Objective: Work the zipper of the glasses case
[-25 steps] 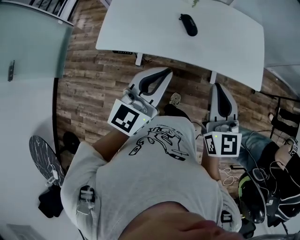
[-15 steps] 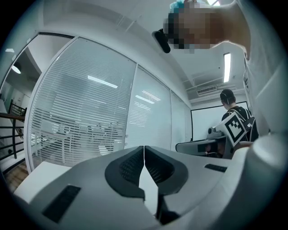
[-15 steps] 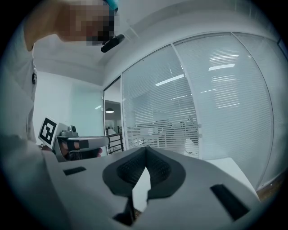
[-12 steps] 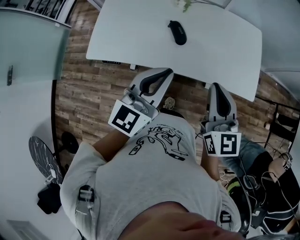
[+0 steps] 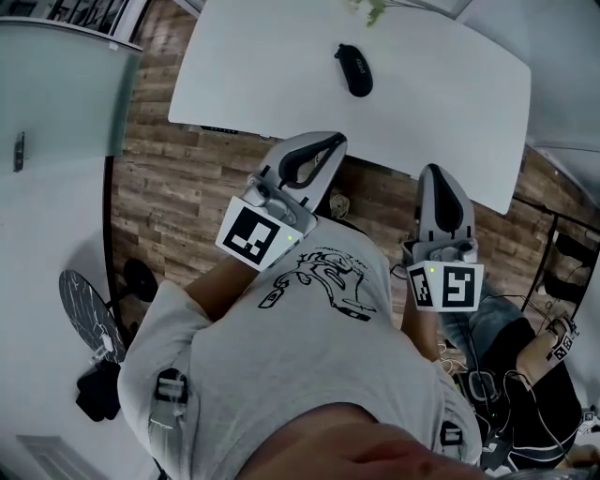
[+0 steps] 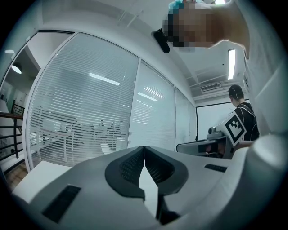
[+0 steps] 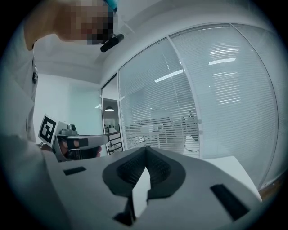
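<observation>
Glasses case [image 5: 353,70] far ahead on counter [image 5: 441,84], long axis near-far; left hand-held gripper [image 5: 323,143] nearer than right hand-held gripper [image 5: 436,173]; both closed, empty.

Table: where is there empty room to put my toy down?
The table is bare left of the case and right of it, out to the edges. It is crowded only at the far edge, by the green sprig.

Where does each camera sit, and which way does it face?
Head view: on the head, steeply down at the table and glasses case; shirt, left hand-held gripper, right hand-held gripper show.
Left gripper view: on that hand-held gripper, level toward blinds; shut jaws.
Right gripper view: likewise, shut jaws.
Shared: both gripper views face the blinds.
</observation>
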`<state>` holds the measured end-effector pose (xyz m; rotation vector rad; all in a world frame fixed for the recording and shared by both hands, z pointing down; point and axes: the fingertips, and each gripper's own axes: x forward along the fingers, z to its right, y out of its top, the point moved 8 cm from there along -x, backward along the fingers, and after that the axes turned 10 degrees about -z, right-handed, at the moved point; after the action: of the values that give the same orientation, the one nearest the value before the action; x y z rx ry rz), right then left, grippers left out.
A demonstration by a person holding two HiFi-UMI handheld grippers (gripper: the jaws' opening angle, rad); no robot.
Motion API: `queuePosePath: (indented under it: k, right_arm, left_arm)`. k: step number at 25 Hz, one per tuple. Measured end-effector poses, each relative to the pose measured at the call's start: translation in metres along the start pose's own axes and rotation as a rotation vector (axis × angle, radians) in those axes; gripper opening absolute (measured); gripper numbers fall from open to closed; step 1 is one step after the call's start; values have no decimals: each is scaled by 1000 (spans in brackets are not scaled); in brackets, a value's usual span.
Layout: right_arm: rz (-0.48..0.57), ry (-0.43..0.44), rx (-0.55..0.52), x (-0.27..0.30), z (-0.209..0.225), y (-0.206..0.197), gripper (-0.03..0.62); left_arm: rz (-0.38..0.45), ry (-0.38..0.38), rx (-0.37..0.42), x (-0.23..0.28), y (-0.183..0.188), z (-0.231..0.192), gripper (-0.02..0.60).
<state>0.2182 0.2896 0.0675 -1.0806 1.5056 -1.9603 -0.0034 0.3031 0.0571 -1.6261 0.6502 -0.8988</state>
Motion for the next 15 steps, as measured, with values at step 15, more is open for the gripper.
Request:
queuePosePath:
  k: [15]
  right_arm:
    - [-19, 2, -46, 107, 19, 41, 5]
  left_arm:
    - [16, 2, -21, 53, 17, -99, 21]
